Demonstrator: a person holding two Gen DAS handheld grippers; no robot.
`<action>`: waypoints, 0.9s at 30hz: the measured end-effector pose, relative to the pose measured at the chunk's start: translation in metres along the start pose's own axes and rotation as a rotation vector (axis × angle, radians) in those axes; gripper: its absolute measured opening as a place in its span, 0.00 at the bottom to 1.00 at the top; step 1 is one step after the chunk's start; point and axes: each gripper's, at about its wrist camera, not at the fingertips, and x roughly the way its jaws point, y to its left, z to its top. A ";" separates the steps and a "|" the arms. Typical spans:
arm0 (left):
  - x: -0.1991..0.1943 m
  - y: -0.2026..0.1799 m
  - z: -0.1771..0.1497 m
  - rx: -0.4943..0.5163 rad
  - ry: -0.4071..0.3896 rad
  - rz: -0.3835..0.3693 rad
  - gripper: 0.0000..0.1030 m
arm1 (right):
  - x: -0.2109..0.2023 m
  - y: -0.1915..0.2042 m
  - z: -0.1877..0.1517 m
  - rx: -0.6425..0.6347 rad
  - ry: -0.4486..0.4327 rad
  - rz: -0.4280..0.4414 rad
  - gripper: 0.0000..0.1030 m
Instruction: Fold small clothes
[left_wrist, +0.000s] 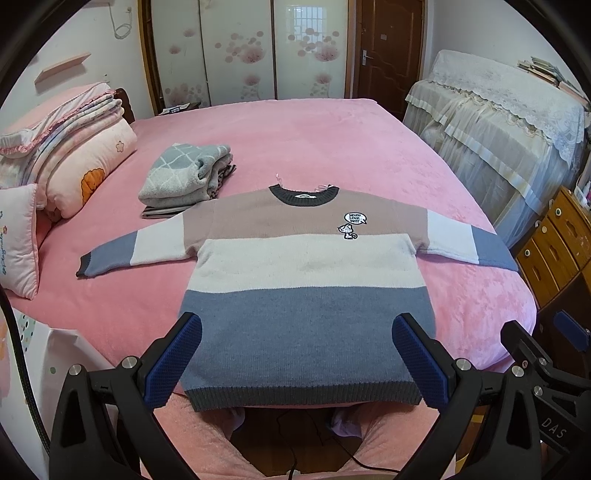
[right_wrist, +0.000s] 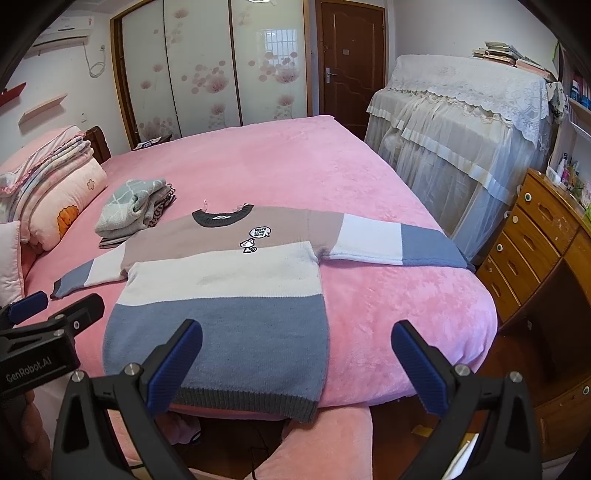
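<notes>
Sweater (left_wrist: 306, 280) flat on bed (left_wrist: 332, 147), folded clothes (left_wrist: 184, 177) beside

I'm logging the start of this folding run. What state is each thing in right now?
Sweater: unfolded, flat on the bed, sleeves spread.
Clothes pile: folded, stacked.
Blankets: folded, piled by the headboard.
Door: closed.
Wardrobe doors: closed.
Drawers: closed.
Left gripper: open, empty.
Right gripper: open, empty.
</notes>
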 end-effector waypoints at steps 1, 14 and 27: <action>0.000 0.000 0.002 0.003 0.002 0.009 0.99 | 0.000 0.000 0.001 -0.001 -0.001 -0.001 1.00; 0.002 -0.011 0.029 -0.019 -0.044 -0.009 0.99 | 0.015 -0.023 0.019 -0.012 -0.016 -0.024 1.00; 0.014 -0.054 0.062 0.040 -0.022 -0.103 0.99 | 0.027 -0.055 0.042 0.022 -0.050 -0.038 1.00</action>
